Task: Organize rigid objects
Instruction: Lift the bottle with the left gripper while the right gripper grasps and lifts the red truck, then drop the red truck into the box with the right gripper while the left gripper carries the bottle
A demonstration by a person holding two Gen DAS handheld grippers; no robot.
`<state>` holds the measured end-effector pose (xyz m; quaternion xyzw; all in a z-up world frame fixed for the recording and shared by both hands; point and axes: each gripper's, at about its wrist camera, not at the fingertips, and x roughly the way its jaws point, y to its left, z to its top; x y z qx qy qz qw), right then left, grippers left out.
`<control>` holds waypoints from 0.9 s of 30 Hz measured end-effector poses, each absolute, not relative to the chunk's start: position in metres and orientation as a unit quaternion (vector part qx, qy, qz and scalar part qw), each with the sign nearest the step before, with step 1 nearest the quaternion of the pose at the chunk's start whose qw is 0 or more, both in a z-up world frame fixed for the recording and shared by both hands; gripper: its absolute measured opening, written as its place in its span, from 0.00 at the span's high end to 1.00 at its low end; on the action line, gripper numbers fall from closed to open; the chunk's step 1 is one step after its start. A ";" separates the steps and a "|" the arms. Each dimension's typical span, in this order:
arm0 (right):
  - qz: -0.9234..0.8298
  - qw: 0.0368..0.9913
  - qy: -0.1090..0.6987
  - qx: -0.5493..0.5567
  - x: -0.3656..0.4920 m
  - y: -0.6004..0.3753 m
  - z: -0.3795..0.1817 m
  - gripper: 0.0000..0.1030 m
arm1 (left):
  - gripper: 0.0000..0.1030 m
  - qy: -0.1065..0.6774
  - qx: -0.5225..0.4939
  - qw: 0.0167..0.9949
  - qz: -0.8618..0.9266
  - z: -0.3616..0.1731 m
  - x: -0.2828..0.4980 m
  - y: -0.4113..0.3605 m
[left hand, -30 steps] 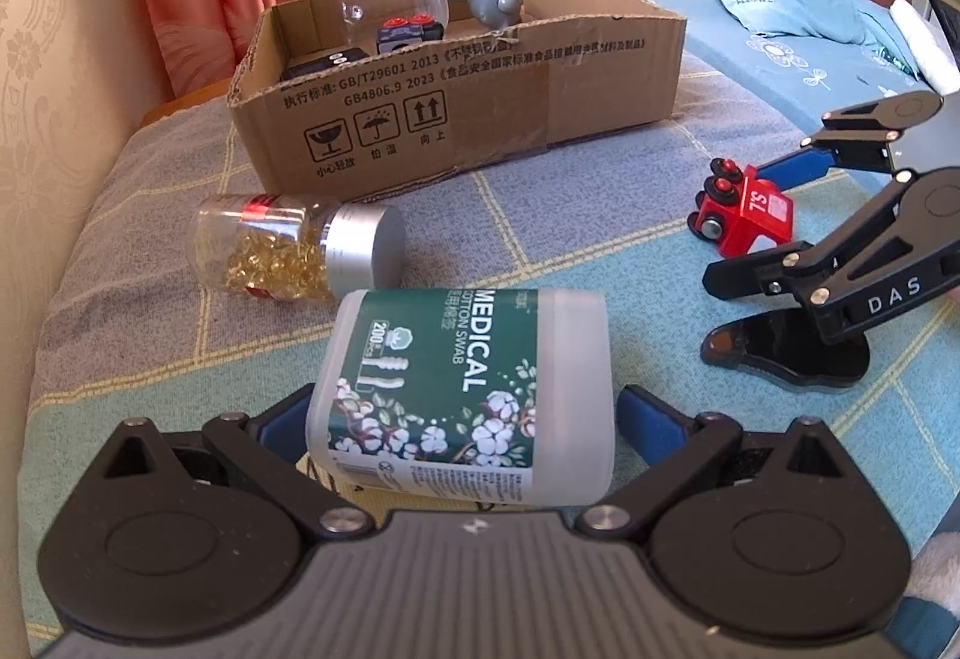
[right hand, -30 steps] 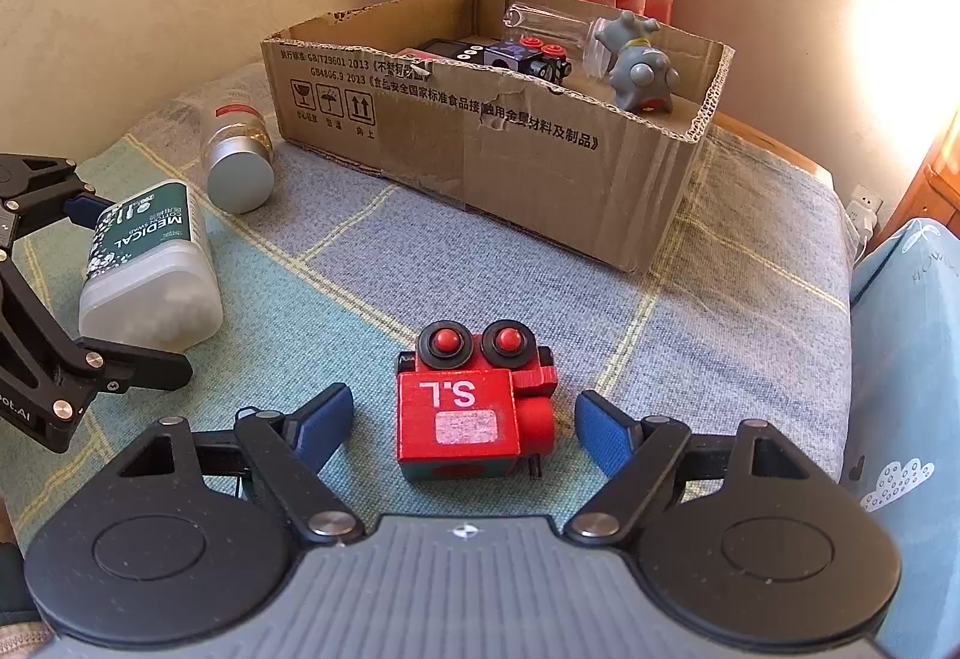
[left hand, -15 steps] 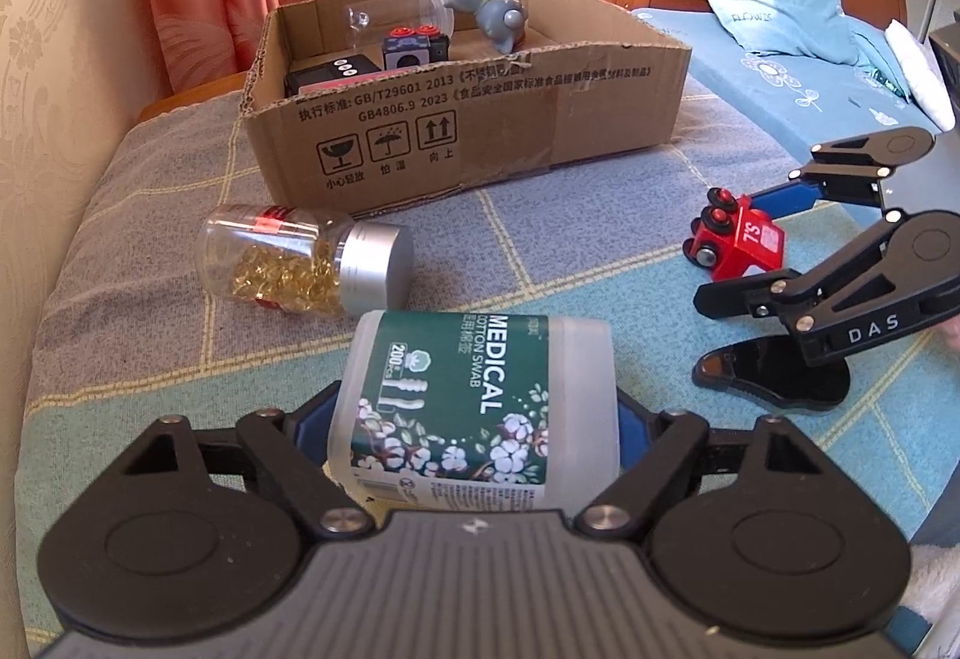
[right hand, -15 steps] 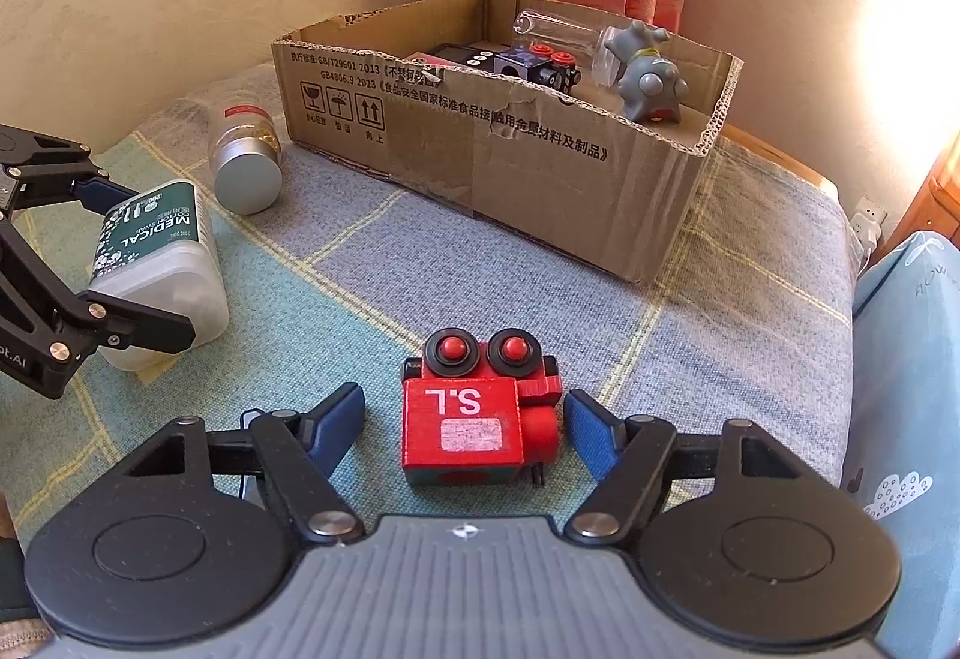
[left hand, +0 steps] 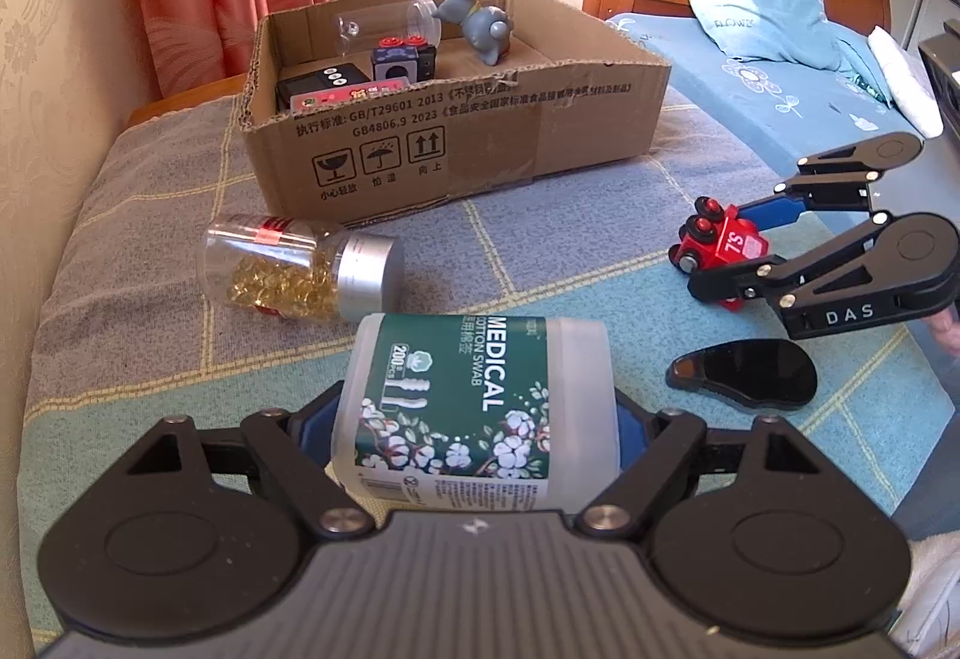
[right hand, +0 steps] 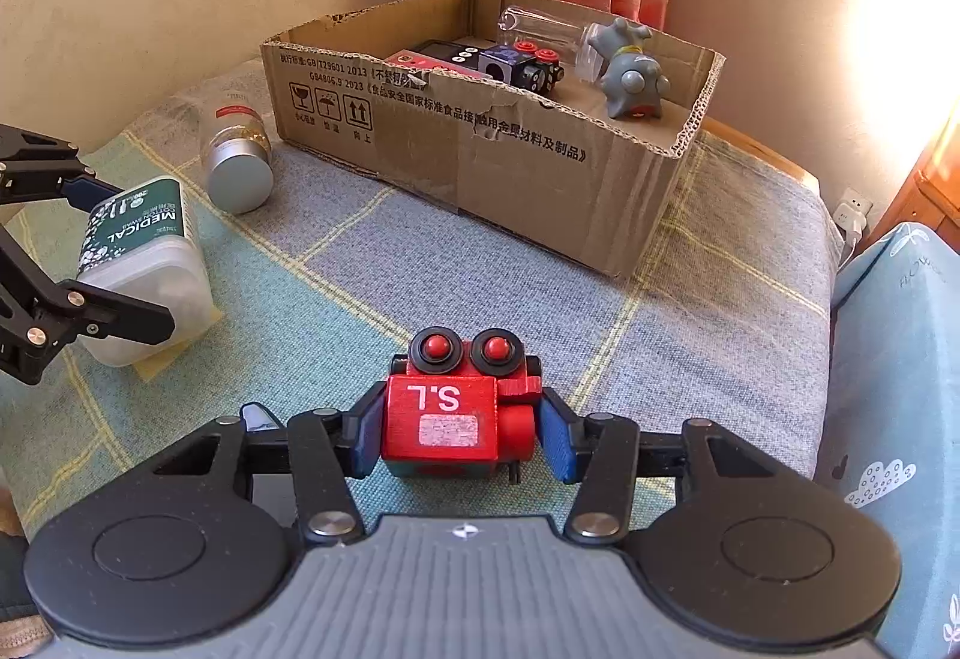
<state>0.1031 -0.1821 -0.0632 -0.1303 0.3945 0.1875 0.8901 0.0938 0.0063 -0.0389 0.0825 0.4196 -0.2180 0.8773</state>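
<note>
Checked bedspread [left hand: 570, 251] underneath: left gripper [left hand: 474, 419] clamps the cotton swab tub [left hand: 474, 395] between its jaws; right gripper [right hand: 459, 434] clenches the red toy train [right hand: 459, 413].

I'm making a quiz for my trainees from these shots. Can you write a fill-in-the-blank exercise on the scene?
1. The right hand-held gripper is shut on the ____ toy train.
2. The left hand-held gripper clamps a tub labelled MEDICAL COTTON ____.
3. The capsule jar lies on its ____ outside the cardboard box.

Missing words: red; SWAB; side
</note>
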 end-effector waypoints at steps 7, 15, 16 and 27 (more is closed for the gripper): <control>0.194 0.898 0.370 -0.140 0.100 -0.183 -0.036 0.45 | 0.19 0.406 0.088 0.881 -0.225 -0.020 0.086 0.011; 0.193 0.921 0.307 -0.141 0.121 -0.184 0.020 0.45 | 0.19 0.391 0.086 0.889 -0.222 0.003 0.094 0.018; 0.192 0.923 0.300 -0.141 0.127 -0.184 0.025 0.45 | 0.19 0.387 0.088 0.891 -0.222 0.006 0.095 0.019; 0.155 0.932 0.310 -0.102 0.210 -0.180 0.030 0.45 | 0.19 0.347 0.102 0.910 -0.203 0.037 0.128 0.023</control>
